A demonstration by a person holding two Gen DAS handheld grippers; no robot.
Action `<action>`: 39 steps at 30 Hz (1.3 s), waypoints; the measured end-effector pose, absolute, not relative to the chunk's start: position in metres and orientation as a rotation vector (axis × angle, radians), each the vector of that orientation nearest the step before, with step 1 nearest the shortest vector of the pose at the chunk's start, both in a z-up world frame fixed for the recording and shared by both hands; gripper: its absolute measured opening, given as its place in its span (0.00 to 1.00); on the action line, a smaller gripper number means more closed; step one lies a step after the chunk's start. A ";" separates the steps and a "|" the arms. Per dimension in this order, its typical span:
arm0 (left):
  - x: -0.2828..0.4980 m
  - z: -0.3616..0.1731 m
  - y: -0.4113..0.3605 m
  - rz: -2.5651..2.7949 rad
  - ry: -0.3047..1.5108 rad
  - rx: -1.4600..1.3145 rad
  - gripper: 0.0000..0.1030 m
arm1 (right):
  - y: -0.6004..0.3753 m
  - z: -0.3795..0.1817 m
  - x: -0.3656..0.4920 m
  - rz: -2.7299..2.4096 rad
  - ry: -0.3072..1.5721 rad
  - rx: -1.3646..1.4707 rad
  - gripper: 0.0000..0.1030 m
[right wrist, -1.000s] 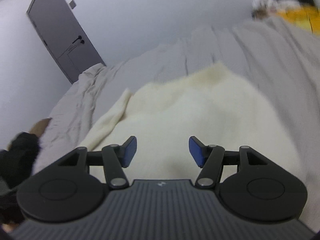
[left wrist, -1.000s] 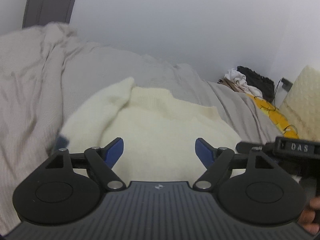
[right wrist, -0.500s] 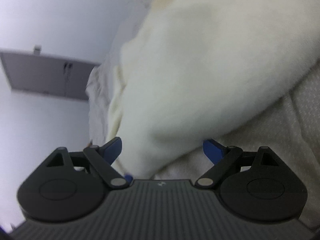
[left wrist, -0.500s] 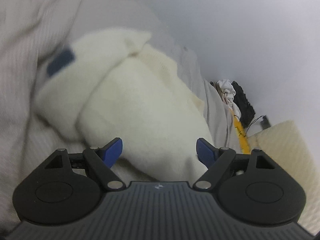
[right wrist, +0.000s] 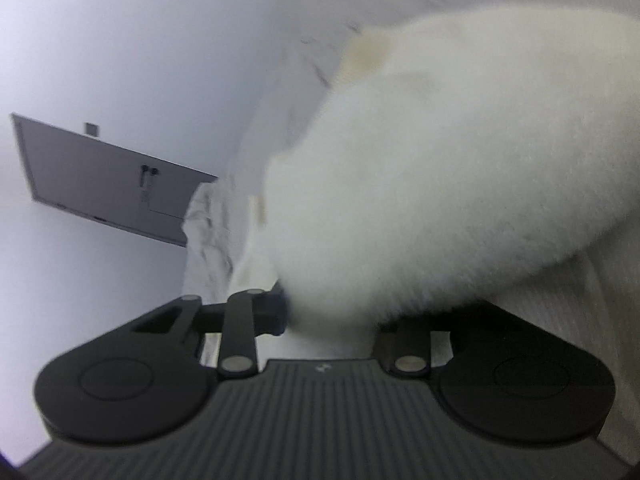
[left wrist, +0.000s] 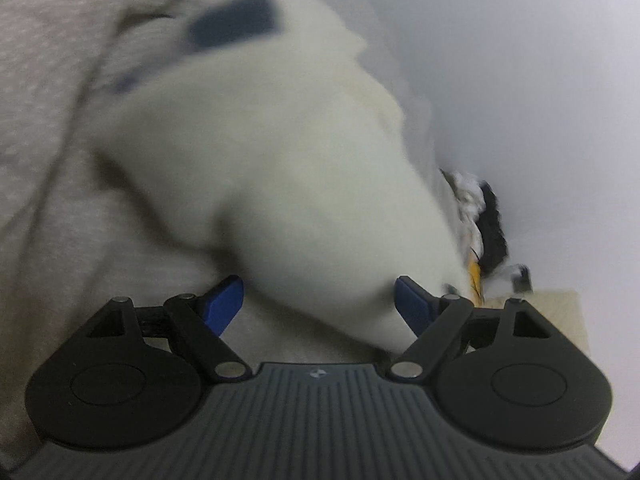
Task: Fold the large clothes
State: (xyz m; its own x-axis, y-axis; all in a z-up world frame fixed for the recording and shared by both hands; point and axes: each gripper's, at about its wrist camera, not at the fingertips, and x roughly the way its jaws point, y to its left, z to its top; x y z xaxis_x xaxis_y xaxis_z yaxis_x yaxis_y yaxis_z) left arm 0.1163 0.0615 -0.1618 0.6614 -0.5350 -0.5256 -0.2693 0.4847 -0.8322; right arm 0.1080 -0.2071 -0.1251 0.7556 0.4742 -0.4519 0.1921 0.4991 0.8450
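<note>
A fluffy cream sweater (left wrist: 272,168) lies on the pale bed sheet (left wrist: 44,128). My left gripper (left wrist: 318,304) is open and low at the sweater's near edge. That edge reaches in between the blue pads (left wrist: 224,304) without being pinched. A blurred dark blue patch (left wrist: 232,24) shows at the sweater's far end. In the right wrist view the sweater (right wrist: 460,168) fills the middle. My right gripper (right wrist: 332,316) is closing on its near edge, with fleece bunched between the jaws. One of its fingers (right wrist: 276,312) presses into the pile; the other is buried under the fabric.
A grey door (right wrist: 100,188) stands in the white wall beyond the bed. A heap of white, black and yellow clothes (left wrist: 484,224) lies past the sweater, beside a cream cushion (left wrist: 560,312). Rumpled sheet (right wrist: 208,240) surrounds the sweater.
Both grippers have rolled and sunk towards the sweater's near edge. The right jaws spread wide, then came in on the fleece. The left jaws stayed wide.
</note>
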 end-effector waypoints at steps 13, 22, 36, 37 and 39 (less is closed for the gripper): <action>0.108 -0.148 0.099 -0.016 0.652 -1.164 0.59 | -0.222 -0.121 0.099 0.149 0.678 1.090 0.34; 0.107 -0.145 0.105 0.150 0.709 -1.032 0.55 | -0.212 -0.143 0.088 0.073 0.795 1.058 0.35; 0.105 -0.125 0.112 0.223 0.654 -0.888 0.56 | -0.213 -0.142 0.081 0.062 0.794 1.032 0.35; 0.110 -0.124 0.110 0.213 0.688 -0.859 0.58 | -0.213 -0.142 0.081 0.061 0.795 1.027 0.35; 0.114 -0.123 0.110 0.180 0.727 -0.823 0.58 | -0.211 -0.141 0.081 0.052 0.798 0.999 0.36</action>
State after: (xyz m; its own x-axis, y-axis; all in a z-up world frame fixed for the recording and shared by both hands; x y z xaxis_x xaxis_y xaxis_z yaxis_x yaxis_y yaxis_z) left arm 0.1140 0.1097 -0.1233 0.7470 -0.1242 -0.6531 -0.4149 0.6805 -0.6040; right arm 0.0806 -0.2114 -0.1412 0.7217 0.3858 -0.5747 0.3083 0.5642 0.7659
